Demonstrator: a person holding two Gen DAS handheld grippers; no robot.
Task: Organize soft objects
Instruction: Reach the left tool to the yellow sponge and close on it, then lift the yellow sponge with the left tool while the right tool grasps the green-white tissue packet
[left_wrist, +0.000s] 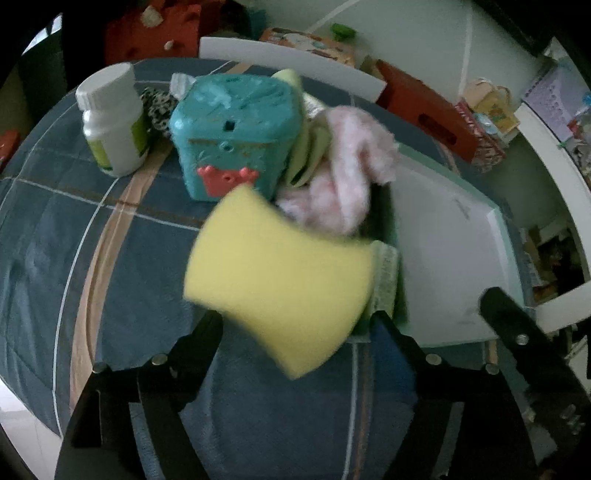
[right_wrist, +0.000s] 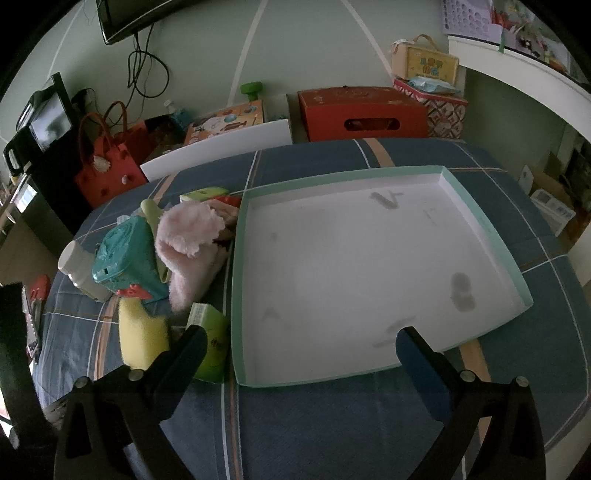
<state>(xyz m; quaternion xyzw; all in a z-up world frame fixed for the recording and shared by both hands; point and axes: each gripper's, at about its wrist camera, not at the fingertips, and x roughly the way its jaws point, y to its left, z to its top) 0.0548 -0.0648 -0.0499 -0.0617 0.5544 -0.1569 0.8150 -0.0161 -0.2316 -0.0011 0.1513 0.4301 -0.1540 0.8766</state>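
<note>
My left gripper (left_wrist: 295, 321) is shut on a yellow sponge (left_wrist: 280, 280) and holds it above the blue plaid tablecloth; the sponge also shows in the right wrist view (right_wrist: 142, 332). A pink fluffy cloth (left_wrist: 343, 166) lies behind it beside a teal toy box (left_wrist: 232, 136); both show in the right wrist view, the cloth (right_wrist: 188, 240) and the box (right_wrist: 125, 254). A shallow white box lid with a mint rim (right_wrist: 369, 266) lies to the right, empty. My right gripper (right_wrist: 301, 339) is open over its near edge.
A white bottle (left_wrist: 110, 118) stands left of the teal box. A green packet (right_wrist: 212, 339) lies by the lid's left edge. A white chair back (right_wrist: 218, 147), a red case (right_wrist: 364, 112) and an orange bag (right_wrist: 107, 162) stand beyond the table.
</note>
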